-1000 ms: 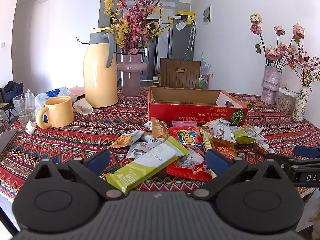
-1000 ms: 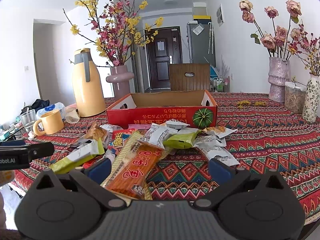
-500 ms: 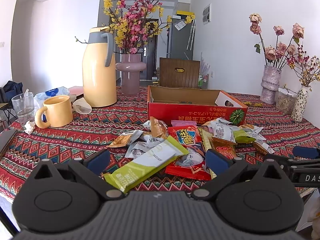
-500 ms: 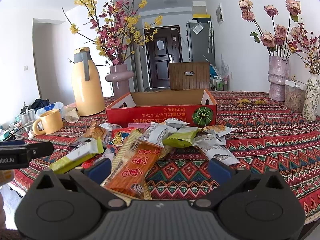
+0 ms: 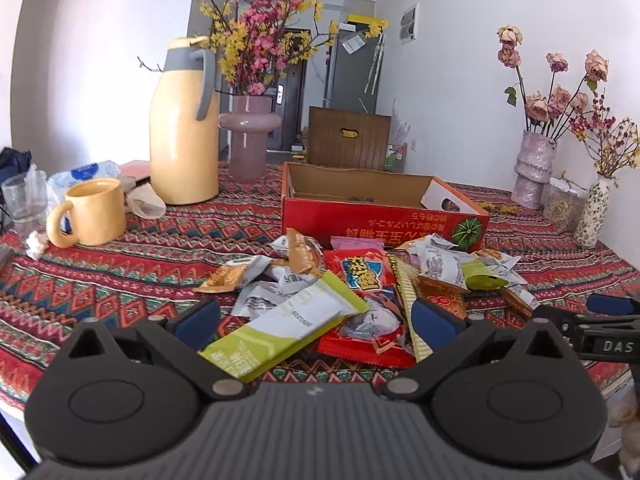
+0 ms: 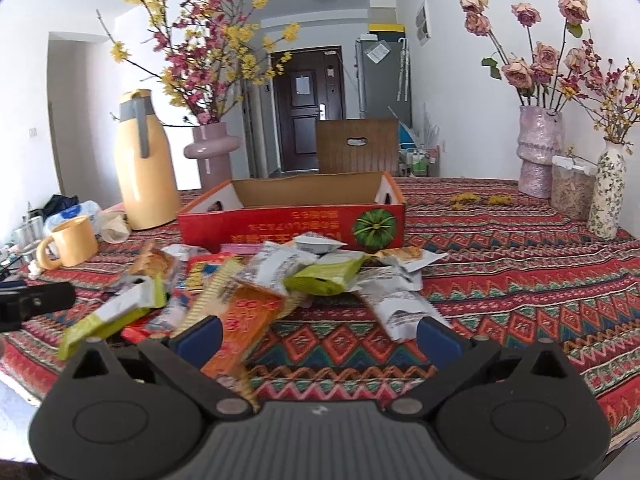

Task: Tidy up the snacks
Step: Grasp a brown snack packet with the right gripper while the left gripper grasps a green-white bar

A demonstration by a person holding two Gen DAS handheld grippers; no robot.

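Note:
A heap of snack packets lies on the patterned tablecloth in front of an open red cardboard box (image 5: 384,222) (image 6: 292,224). Nearest my left gripper (image 5: 316,318) is a long green-and-white bar (image 5: 280,328), with a red bag (image 5: 366,276) beside it. My left gripper is open just above the near end of the heap, holding nothing. My right gripper (image 6: 318,336) is open too, its left finger beside an orange packet (image 6: 244,320); a white packet (image 6: 400,312) and a green packet (image 6: 324,276) lie ahead. Each gripper shows at the edge of the other's view.
A yellow thermos (image 5: 184,128), a pink flower vase (image 5: 248,140) and a yellow mug (image 5: 92,212) stand at the left. More vases (image 6: 538,152) and a jar (image 6: 572,192) stand at the right. A wooden chair back (image 6: 356,146) rises behind the box.
Both grippers have crept slightly forward towards the heap; the packets look a little larger. Nothing was picked up and the jaws stay as wide as before.

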